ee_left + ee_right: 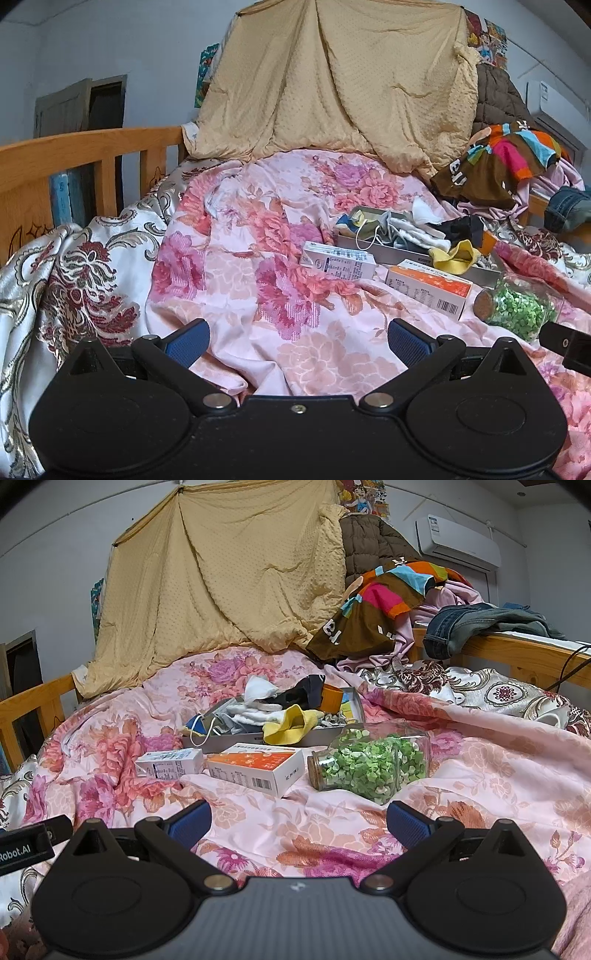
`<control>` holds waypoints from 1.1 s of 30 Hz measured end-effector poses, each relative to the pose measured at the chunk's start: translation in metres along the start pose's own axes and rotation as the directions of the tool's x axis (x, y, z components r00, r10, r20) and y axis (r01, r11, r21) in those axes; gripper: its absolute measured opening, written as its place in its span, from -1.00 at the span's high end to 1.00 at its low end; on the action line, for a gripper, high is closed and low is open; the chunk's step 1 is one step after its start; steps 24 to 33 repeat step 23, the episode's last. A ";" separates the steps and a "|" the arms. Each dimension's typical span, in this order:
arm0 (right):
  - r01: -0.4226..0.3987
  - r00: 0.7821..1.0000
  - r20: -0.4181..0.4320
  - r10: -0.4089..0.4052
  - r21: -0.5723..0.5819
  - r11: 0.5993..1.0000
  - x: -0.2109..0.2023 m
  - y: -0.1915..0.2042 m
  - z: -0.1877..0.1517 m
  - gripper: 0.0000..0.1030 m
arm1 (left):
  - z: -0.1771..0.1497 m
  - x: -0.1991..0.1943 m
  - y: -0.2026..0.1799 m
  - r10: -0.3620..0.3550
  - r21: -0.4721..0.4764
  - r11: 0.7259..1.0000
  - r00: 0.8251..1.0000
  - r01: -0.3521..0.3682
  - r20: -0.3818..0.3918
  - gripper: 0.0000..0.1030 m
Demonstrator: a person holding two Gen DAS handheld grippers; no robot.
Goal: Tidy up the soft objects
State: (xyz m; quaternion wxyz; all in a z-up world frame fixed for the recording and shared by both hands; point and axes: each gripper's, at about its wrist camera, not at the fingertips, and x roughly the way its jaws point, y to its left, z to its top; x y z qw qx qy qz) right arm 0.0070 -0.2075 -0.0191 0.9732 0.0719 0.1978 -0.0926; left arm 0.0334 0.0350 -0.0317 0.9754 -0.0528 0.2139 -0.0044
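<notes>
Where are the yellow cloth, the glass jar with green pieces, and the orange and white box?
yellow cloth [291,725]: right wrist view, on its folded middle.
glass jar [373,766]: right wrist view, on its side, over the green pieces.
orange and white box [258,766]: right wrist view, on its top face.

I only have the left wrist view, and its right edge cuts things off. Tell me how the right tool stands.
Observer: The right tool is open and holds nothing, above the pink floral quilt.
Operator: Describe the whole jar.
Observer: The glass jar lies on its side, full of green bits, with its cork end toward the orange-and-white box.
Operator: Report what lies past the jeans.
Observer: The jeans drape over a wooden rail, and a black cable drops behind that rail.
</notes>
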 end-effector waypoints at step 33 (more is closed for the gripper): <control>-0.002 1.000 -0.020 0.002 -0.002 1.000 0.006 -0.003 0.000 -1.00 | -0.001 0.004 -0.005 0.017 0.053 0.998 1.000 -0.016 -0.008 -0.98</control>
